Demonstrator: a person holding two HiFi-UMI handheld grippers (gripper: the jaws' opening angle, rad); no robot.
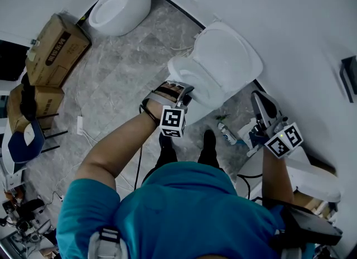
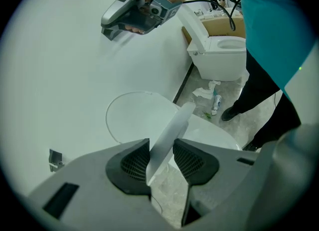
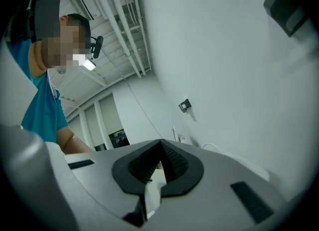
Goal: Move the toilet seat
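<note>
Two grippers are in your hands, and only one is working. Your left gripper [image 2: 160, 159] points steeply down at the toilet in front of you, and its jaws are clamped on the front edge of the toilet seat [image 2: 172, 130]. The thin white rim stands edge-on between the two ribbed pads.

The seat is raised off the bowl [image 2: 214, 138] and tilted. It sits part way between the bowl and the round lid [image 2: 132, 118], which leans back against the white wall [image 2: 60, 51].

Your right gripper [image 3: 160, 148] is held level, off to the right and well apart from the toilet. Its jaw tips are pressed together with nothing between them.

The step in hand looks like the lift itself: the seat is gripped and partly swung up, not yet resting against the lid.

The next move probably calls for carrying the seat's front edge up and back along the arc of its hinge, towards the lid. Let your wrist turn with the seat so the pads do not twist off the narrow rim, and slow down before seat meets lid.
</note>
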